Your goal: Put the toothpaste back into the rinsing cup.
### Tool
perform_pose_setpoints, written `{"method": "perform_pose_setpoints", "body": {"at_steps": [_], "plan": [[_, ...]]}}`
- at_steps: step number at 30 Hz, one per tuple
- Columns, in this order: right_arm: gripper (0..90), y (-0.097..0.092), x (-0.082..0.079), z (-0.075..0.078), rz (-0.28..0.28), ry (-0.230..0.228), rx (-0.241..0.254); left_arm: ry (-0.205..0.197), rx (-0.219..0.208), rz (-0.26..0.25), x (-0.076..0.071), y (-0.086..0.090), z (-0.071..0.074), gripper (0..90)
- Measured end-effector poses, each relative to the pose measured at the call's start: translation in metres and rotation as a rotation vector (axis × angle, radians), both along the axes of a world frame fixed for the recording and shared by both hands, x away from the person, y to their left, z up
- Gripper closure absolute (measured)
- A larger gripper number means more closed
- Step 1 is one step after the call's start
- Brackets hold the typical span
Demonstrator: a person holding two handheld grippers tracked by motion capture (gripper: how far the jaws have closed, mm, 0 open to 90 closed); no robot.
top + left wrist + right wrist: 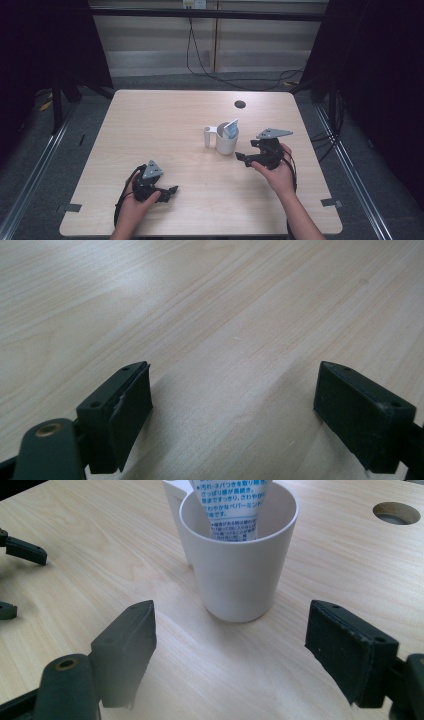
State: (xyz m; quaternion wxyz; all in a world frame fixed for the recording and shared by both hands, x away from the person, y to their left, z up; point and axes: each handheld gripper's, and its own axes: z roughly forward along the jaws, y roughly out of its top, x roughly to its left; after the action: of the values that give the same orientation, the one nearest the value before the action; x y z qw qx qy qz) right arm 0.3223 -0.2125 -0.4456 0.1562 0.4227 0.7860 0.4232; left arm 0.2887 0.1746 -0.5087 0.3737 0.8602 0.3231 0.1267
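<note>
White cup (pixel 226 141) stands upright right of the table's middle, a tube (pixel 231 128) with blue print leaning inside it and a small white holder (pixel 207 135) joined to its left side. Nearest the person, at the near left, the left gripper (pixel 167 192) lies low over the table (pixel 165 120), its jaws spread wide with only bare wood between them. Farther in, at the right, the right gripper (pixel 243 159) sits just beside the cup on its near right side, jaws wide apart and holding nothing; in the right gripper view the cup (pixel 240 560) stands just beyond the gap between them, untouched. Far behind it a round hole (pixel 240 104) pierces the tabletop.
</note>
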Motion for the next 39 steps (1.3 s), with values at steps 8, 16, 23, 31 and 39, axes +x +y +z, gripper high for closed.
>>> {"method": "perform_pose_setpoints", "body": {"at_steps": [8,16,23,31,39], "plan": [[20.1,-0.004,-0.006,-0.005,0.009,0.012,0.000,0.000,-0.001,0.000,0.000,0.000,0.000,15.3],[20.0,-0.010,-0.011,-0.009,0.012,0.010,0.000,0.000,0.001,-0.002,0.000,0.000,0.000,15.2],[19.6,-0.015,-0.016,-0.015,0.011,0.022,0.000,0.000,-0.001,0.001,0.000,0.000,0.000,15.2],[19.5,-0.021,-0.021,-0.022,0.014,0.030,-0.011,0.000,-0.001,0.001,0.000,0.000,0.000,15.3],[19.4,-0.027,-0.025,-0.026,0.011,0.034,-0.017,0.000,0.000,0.001,0.000,0.000,0.000,15.2]]}}
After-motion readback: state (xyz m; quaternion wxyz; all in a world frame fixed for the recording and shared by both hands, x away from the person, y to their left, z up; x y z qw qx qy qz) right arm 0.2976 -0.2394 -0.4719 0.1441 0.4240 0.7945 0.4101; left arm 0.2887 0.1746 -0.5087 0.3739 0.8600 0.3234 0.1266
